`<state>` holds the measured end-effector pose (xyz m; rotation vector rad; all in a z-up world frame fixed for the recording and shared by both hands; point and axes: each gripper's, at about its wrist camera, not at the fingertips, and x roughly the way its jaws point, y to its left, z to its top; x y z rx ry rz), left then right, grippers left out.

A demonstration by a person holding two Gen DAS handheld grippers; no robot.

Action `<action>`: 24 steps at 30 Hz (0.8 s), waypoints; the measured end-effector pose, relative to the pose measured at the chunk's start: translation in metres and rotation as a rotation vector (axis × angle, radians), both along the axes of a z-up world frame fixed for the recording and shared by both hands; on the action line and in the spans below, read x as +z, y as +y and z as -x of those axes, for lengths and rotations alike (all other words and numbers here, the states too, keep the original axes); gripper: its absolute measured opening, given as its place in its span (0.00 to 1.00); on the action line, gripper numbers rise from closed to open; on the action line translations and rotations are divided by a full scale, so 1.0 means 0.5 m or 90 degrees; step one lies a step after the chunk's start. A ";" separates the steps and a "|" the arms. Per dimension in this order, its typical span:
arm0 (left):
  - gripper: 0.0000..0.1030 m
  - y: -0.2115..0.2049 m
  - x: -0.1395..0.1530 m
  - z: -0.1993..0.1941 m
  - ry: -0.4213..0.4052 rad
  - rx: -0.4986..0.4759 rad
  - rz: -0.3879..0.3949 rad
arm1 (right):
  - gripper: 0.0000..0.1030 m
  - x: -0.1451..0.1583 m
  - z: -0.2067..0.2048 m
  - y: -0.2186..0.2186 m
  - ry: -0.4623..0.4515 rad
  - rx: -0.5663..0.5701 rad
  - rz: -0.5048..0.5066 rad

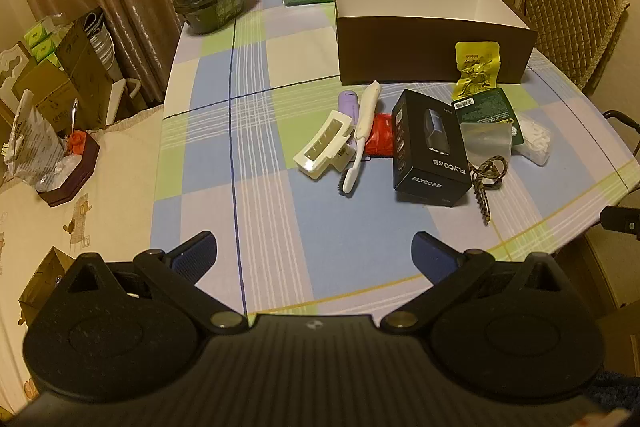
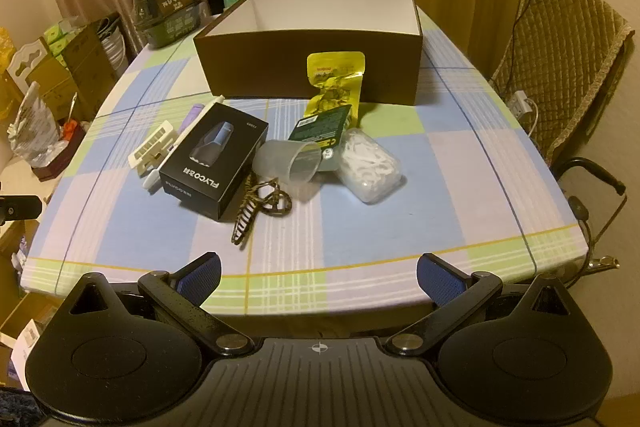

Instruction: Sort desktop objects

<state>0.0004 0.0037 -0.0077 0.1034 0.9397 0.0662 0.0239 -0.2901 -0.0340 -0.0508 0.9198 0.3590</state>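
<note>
1. Hovering both grippers above the near edge of the worktop (image 2: 460,179), which is covered in a blue, green and lilac checked cloth; I see the left gripper (image 1: 314,255) with its jaws spread wide and nothing between them.
2. Right gripper (image 2: 318,277) is the same: jaws wide apart, holding nothing, blue pads facing each other over the cloth's yellow border line.
3. Ahead sits the open brown cardboard box with a white inside (image 2: 316,67), and I can see no objects on the part of its floor that shows.
4. Leaning against the box's front wall is a yellow foil snack packet (image 2: 335,83).
5. Just below it lies a dark green card-backed pack (image 2: 318,129), touching a clear plastic cup on its side (image 2: 292,163).
6. Right of the cup rests a clear tub of white floss picks (image 2: 370,167).
7. In the middle of the clutter is a black rectangular FLYCO carton (image 2: 214,163), lying flat.
8. A tiger-striped hair claw clip (image 2: 260,209) lies just in front of that carton, nearest my right gripper.
9. From the left view, a cream rectangular hair claw clip (image 1: 324,145) lies beside a white long-handled brush (image 1: 362,135), which crosses a lilac tube (image 1: 347,103) and a red sachet (image 1: 380,135).
10. Every loose object lies outside the box.
</note>
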 end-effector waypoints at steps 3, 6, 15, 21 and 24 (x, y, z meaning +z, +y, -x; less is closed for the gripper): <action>0.99 0.000 -0.002 0.001 0.001 0.002 0.000 | 0.98 -0.001 0.000 0.001 0.000 0.000 0.000; 0.99 0.001 -0.004 0.002 0.001 0.003 0.001 | 0.98 -0.001 0.000 0.001 0.000 0.001 0.001; 0.99 0.002 -0.004 0.002 0.003 0.003 0.002 | 0.98 -0.002 0.000 0.002 0.001 0.001 0.001; 0.99 0.001 -0.005 0.002 0.003 0.002 0.002 | 0.98 -0.001 0.000 0.001 0.001 0.002 0.001; 0.99 0.001 -0.007 0.000 0.005 0.001 0.004 | 0.98 -0.002 0.000 0.002 0.002 0.002 0.002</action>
